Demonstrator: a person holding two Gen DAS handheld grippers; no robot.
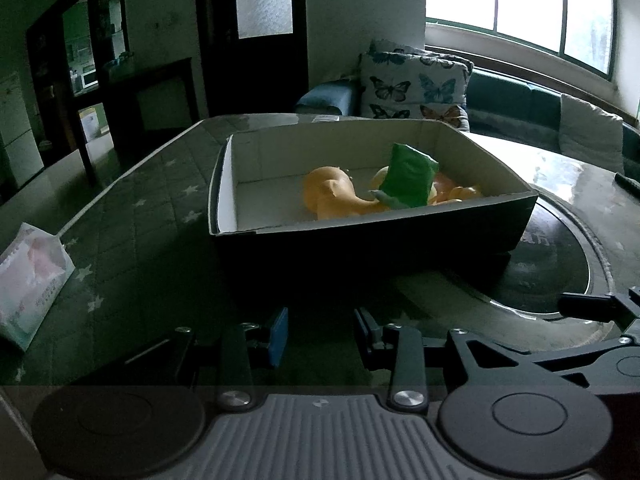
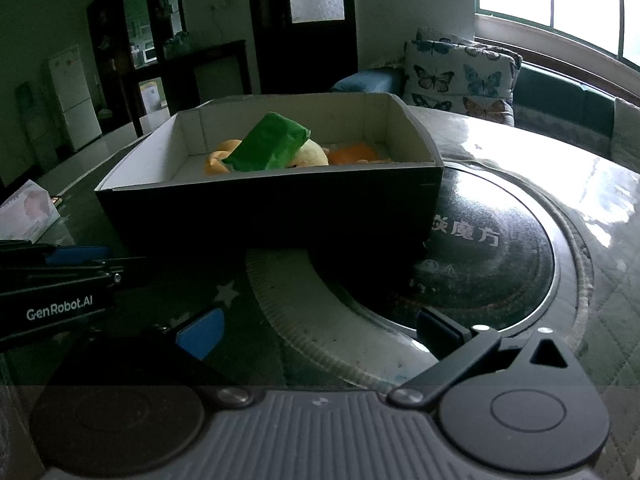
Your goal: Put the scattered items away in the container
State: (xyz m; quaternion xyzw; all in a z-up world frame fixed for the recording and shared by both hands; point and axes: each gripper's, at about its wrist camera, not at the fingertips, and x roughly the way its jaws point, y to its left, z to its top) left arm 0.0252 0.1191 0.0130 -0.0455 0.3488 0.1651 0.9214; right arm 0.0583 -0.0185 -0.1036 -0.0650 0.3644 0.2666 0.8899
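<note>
A black box with a white inside (image 1: 360,248) (image 2: 260,208) stands on the table ahead of both grippers. In it lie a green packet (image 1: 408,180) (image 2: 268,148), an orange toy (image 1: 336,196) (image 2: 354,154) and a pale yellow item (image 2: 314,156). My left gripper (image 1: 320,336) is open and empty, low over the table in front of the box. My right gripper (image 2: 320,328) is open wide and empty, also in front of the box. The left gripper also shows at the left edge of the right wrist view (image 2: 60,280).
A tissue pack (image 1: 30,280) (image 2: 28,212) lies on the table at the left. A round dark turntable (image 2: 480,264) (image 1: 552,280) sits under the box's right side. A sofa with butterfly cushions (image 1: 416,84) stands behind the table.
</note>
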